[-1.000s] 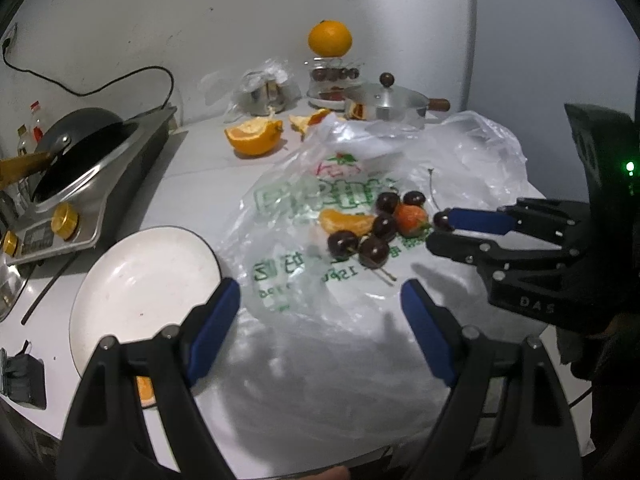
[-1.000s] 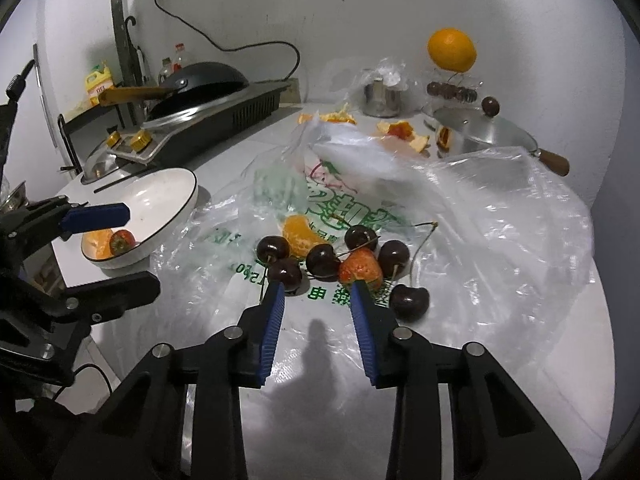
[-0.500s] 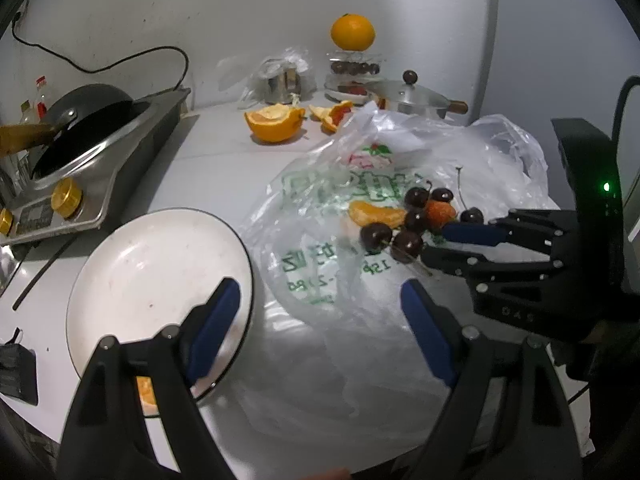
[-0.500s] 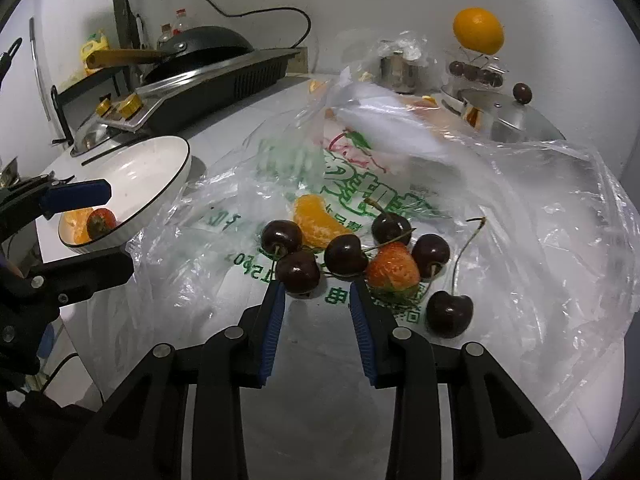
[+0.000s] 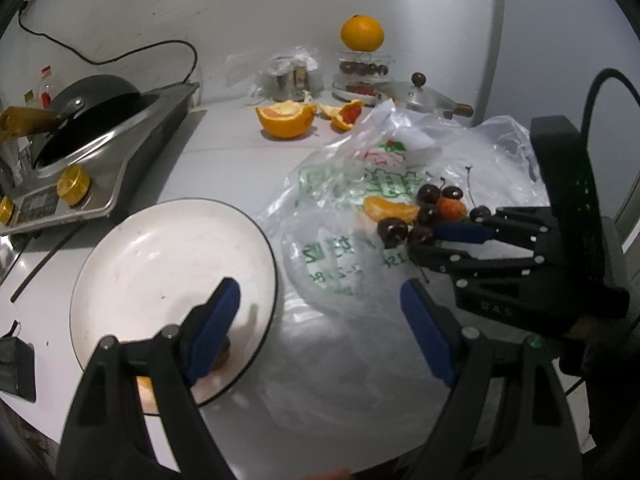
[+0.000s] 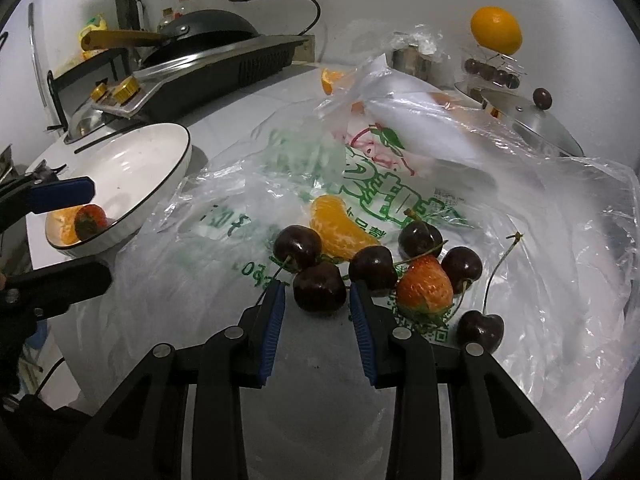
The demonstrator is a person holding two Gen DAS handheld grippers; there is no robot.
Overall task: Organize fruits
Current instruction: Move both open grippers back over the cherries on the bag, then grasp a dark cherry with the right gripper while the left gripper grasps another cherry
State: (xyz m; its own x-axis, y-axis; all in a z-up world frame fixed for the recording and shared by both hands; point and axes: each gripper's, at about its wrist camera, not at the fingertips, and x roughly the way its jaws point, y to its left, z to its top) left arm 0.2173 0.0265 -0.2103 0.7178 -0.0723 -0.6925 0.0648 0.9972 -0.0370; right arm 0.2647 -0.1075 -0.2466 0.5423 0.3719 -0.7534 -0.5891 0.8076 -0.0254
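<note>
Several dark cherries, a strawberry (image 6: 426, 290) and an orange segment (image 6: 340, 228) lie on a clear plastic bag (image 6: 520, 216). My right gripper (image 6: 316, 294) hangs low over the bag, its jaws narrowly apart with the nearest cherry (image 6: 320, 292) between the fingertips; a slim gap shows on each side. In the left wrist view the right gripper (image 5: 424, 242) reaches into the pile from the right. My left gripper (image 5: 320, 300) stands wide open and holds nothing, above the right rim of the white plate (image 5: 160, 256). The plate (image 6: 132, 168) holds a strawberry (image 6: 90, 222) and an orange piece.
A stove with a black wok (image 5: 84, 100) stands at the left. At the back are a cut orange half (image 5: 286, 118), peel scraps, a steel pot lid (image 5: 416, 98), a metal cup in plastic and a whole orange (image 5: 362, 34) on a rack of cherries.
The right gripper has moved forward and down onto the fruit pile, so the nearest cherry now sits between its tips. The left gripper has drifted so the plate lies more under its left finger.
</note>
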